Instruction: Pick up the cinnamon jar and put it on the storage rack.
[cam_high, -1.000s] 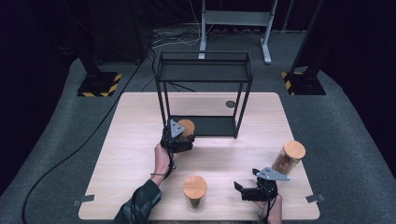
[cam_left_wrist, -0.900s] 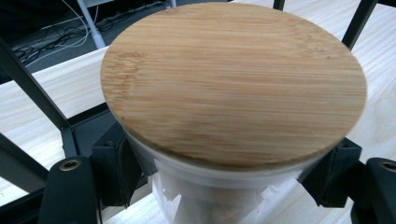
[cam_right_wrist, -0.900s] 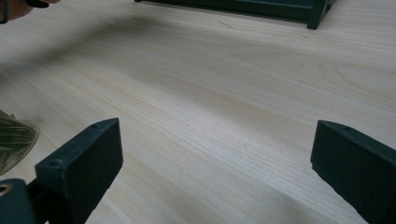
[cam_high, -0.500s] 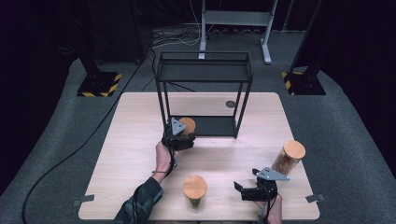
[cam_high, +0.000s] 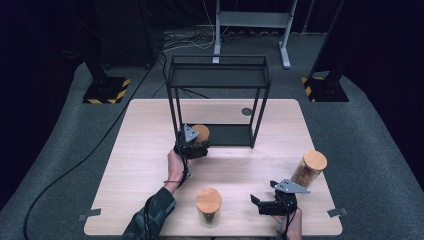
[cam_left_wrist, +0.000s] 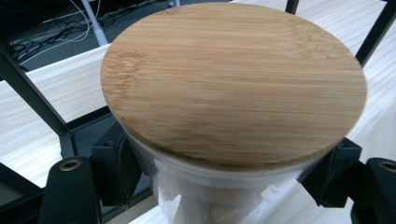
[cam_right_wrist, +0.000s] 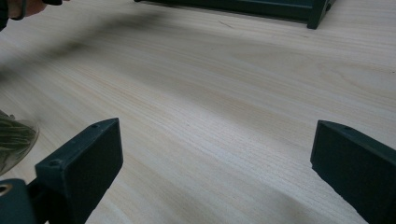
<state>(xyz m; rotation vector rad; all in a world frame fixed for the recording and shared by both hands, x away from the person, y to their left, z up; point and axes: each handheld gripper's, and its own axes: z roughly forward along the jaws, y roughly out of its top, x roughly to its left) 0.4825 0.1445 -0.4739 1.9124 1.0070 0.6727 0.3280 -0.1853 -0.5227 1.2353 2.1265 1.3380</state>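
— Pinching the jar (cam_high: 201, 134) with the left gripper (cam_high: 192, 145); its jaws are pressing on the glass just under the bamboo lid (cam_left_wrist: 233, 84). We are holding it by the front left leg of the black rack (cam_high: 220, 75), toward the table's (cam_high: 145, 150) far edge.

— And our right gripper (cam_high: 258, 203)?

— Resting near the front right corner, jaws spread over bare wood, gripping nothing. The front jar (cam_high: 208, 205) is probably just beside it.

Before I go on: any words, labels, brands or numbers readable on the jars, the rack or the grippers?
None. The held jar's bamboo lid is plain wood grain, the two other jars show no label, and the black metal rack and both grippers carry no legible marking.
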